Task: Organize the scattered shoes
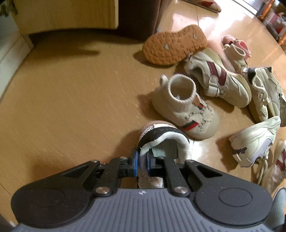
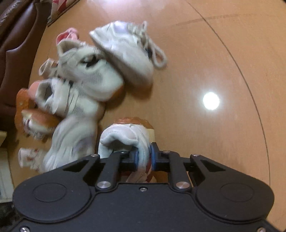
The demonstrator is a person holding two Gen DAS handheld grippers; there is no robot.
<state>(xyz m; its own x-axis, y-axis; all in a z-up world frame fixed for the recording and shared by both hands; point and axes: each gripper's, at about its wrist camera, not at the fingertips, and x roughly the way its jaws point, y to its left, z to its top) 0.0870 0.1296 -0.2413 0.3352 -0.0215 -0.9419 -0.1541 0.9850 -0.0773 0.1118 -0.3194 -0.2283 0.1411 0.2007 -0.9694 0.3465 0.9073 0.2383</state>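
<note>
In the left wrist view my left gripper [image 1: 142,160] is shut on the collar of a small mesh shoe with a black collar [image 1: 160,135], held just above the tan floor. A beige knit shoe with a red-green stripe [image 1: 187,110] stands right beyond it. Further off lie a maroon-striped white shoe [image 1: 218,78] and an upturned orange sole [image 1: 174,44]. In the right wrist view my right gripper [image 2: 144,157] is shut on the side wall of a white shoe with an orange sole [image 2: 125,135]. A blurred heap of pale shoes [image 2: 85,78] lies to its left.
A white laced sneaker [image 2: 125,51] lies on its side at the heap's far end. A pale wooden cabinet [image 1: 68,14] and a dark brown sofa [image 2: 16,44] border the floor. A pink shoe [image 1: 236,48] and a white sneaker [image 1: 255,135] lie at the right.
</note>
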